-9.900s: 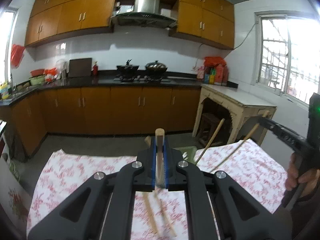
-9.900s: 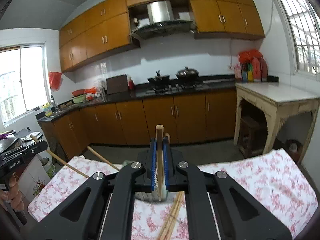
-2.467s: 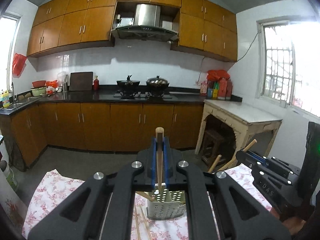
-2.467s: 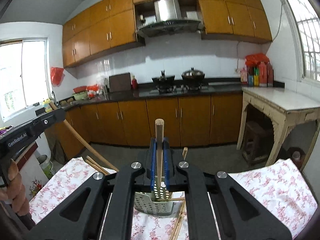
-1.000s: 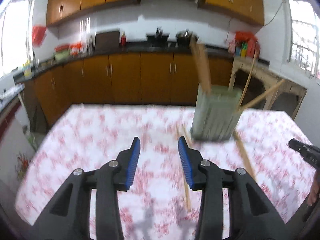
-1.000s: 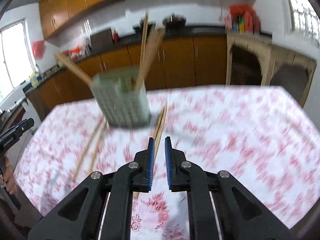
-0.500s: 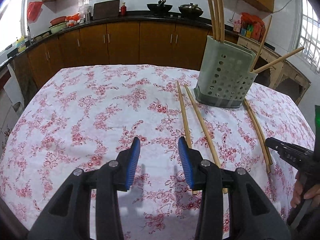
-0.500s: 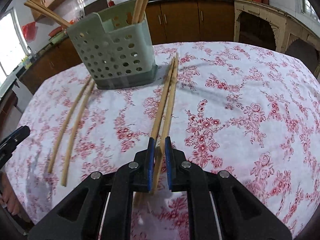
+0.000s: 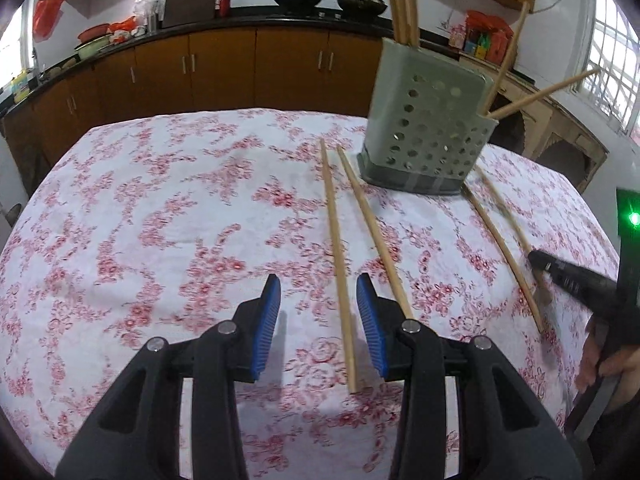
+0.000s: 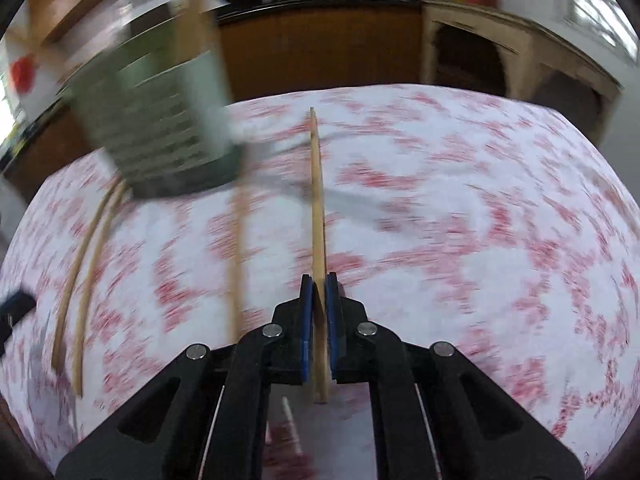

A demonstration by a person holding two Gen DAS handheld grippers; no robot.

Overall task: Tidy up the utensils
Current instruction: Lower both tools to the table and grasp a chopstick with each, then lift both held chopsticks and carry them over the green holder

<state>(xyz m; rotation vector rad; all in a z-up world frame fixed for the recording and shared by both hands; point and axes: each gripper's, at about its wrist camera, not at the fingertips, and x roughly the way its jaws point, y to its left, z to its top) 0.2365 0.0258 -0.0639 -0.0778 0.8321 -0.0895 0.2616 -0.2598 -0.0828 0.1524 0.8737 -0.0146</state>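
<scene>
A grey-green perforated utensil holder (image 9: 424, 136) stands on the floral tablecloth (image 9: 160, 208) and holds several wooden chopsticks. Two loose chopsticks (image 9: 336, 240) lie in front of it in the left wrist view. My left gripper (image 9: 318, 320) is open just above the cloth, with the near end of one chopstick between its jaws. Two more chopsticks (image 9: 500, 240) lie to the right of the holder. My right gripper (image 10: 319, 312) is shut on a chopstick (image 10: 318, 208) and lifts it off the cloth; the view is blurred. The holder (image 10: 160, 136) is up left there.
Another chopstick (image 10: 238, 248) lies left of the held one, and two more (image 10: 80, 264) lie at far left. The right gripper's body (image 9: 576, 280) shows at the right edge of the left wrist view. Kitchen cabinets and a side table stand behind.
Both grippers dropped chopsticks into the holder and came down to the table. My right gripper has closed on a loose chopstick and is lifting it. My left gripper moved closer to the left pair.
</scene>
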